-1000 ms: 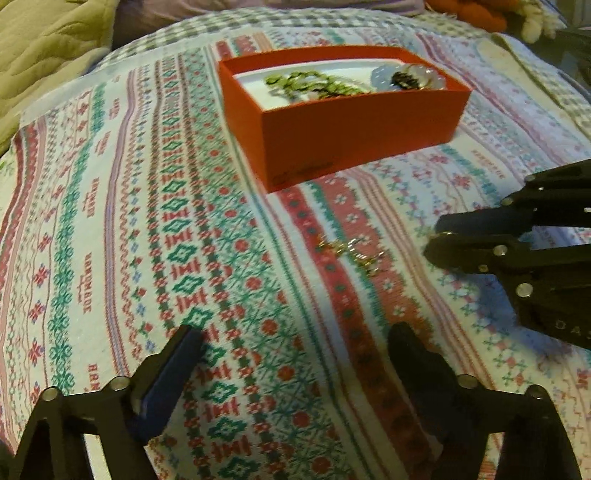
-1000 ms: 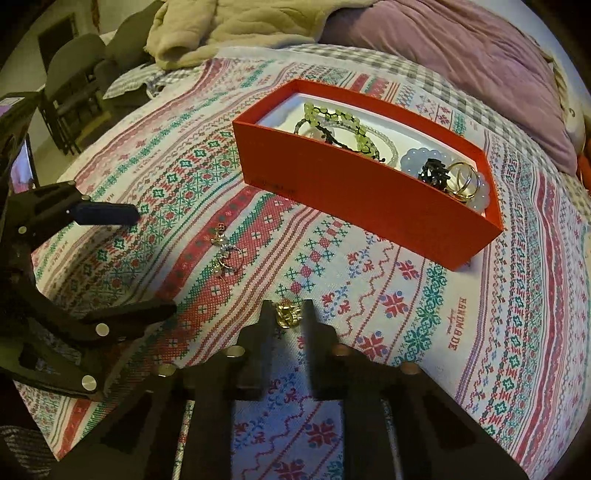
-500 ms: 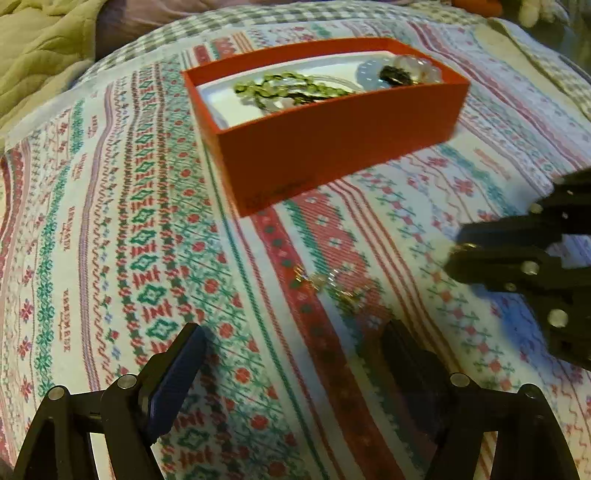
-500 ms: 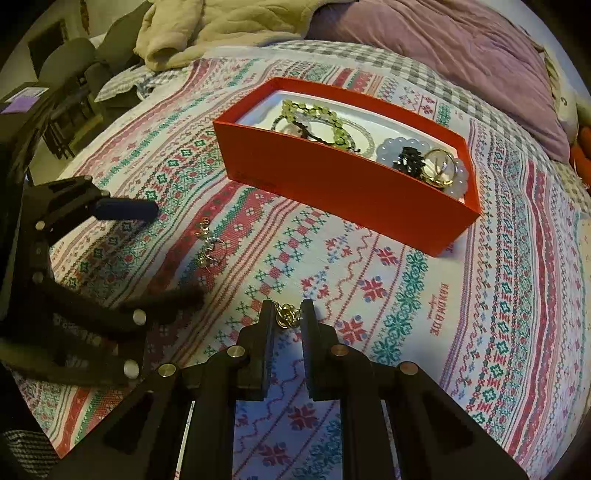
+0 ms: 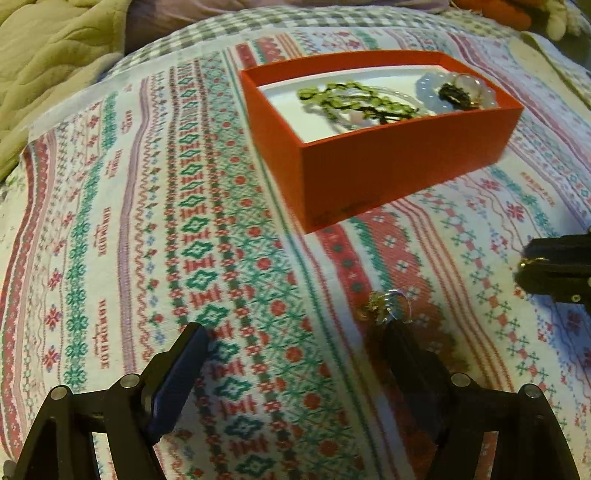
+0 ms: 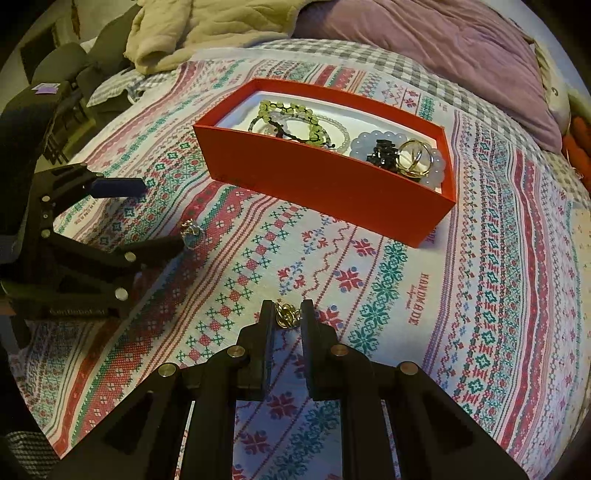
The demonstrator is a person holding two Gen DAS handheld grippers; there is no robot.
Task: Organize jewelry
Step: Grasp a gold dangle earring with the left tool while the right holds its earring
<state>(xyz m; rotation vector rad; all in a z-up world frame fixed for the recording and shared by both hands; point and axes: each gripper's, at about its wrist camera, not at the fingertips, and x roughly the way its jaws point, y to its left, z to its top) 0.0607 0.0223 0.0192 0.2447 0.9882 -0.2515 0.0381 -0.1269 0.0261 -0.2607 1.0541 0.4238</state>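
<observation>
A red box (image 5: 399,173) (image 6: 325,184) sits on the patterned cloth and holds green beads (image 6: 291,118), a pale bead bracelet (image 6: 369,142) and a gold ring (image 6: 415,157). A small gold and silver jewelry piece (image 5: 386,308) (image 6: 191,230) lies on the cloth just ahead of my right fingertip of the open left gripper (image 5: 299,339) (image 6: 155,214). My right gripper (image 6: 288,317) (image 5: 526,264) is shut on a small gold jewelry piece (image 6: 285,316), held just above the cloth in front of the box.
The embroidered cloth (image 5: 129,240) covers a bed. A beige blanket (image 6: 207,29) and a purple quilt (image 6: 424,37) lie behind the box. A dark chair (image 6: 62,70) stands at the far left.
My left gripper has moved forward to the loose jewelry piece, which now lies by its right fingertip. My right gripper, still holding the gold piece, has moved nearer the box.
</observation>
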